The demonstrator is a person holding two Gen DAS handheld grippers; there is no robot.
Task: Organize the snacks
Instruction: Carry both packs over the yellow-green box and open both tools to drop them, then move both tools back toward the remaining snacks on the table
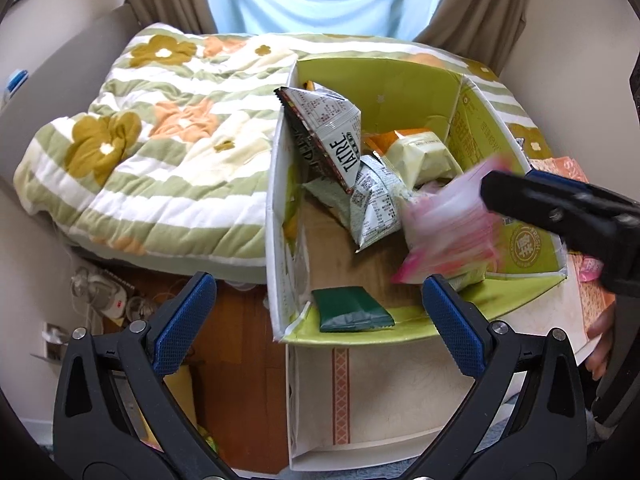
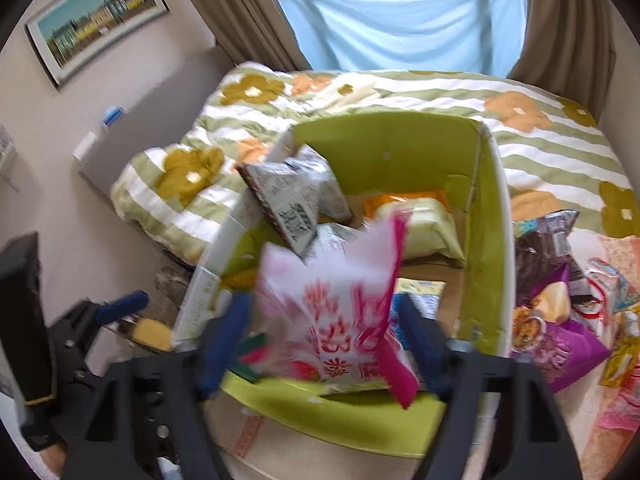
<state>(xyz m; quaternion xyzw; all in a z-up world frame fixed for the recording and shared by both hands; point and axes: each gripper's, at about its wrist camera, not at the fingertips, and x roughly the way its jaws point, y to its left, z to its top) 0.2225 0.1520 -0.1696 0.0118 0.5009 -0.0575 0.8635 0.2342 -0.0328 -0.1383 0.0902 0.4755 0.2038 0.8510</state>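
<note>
An open green cardboard box [image 1: 400, 80] [image 2: 380, 148] stands on the bed. Inside lie grey-white snack packs [image 1: 332, 136], a pale green pack [image 1: 424, 156] and a dark green packet [image 1: 352, 312]. A pink-and-white snack bag [image 2: 340, 300] [image 1: 448, 224], blurred, hangs over the box's near right part. It is between the wide jaws of my right gripper [image 2: 324, 336], and the pads do not press on it. My left gripper [image 1: 318, 284] is open and empty above the box's near edge, close to the dark green packet.
A pile of loose snack bags [image 2: 560, 300] lies on the bed right of the box. A floral quilt [image 1: 140, 152] covers the bed to the left. A white box [image 1: 380, 392] sits under the green one. A hand [image 1: 600, 344] holds its right edge. Cables [image 1: 104, 296] lie on the floor.
</note>
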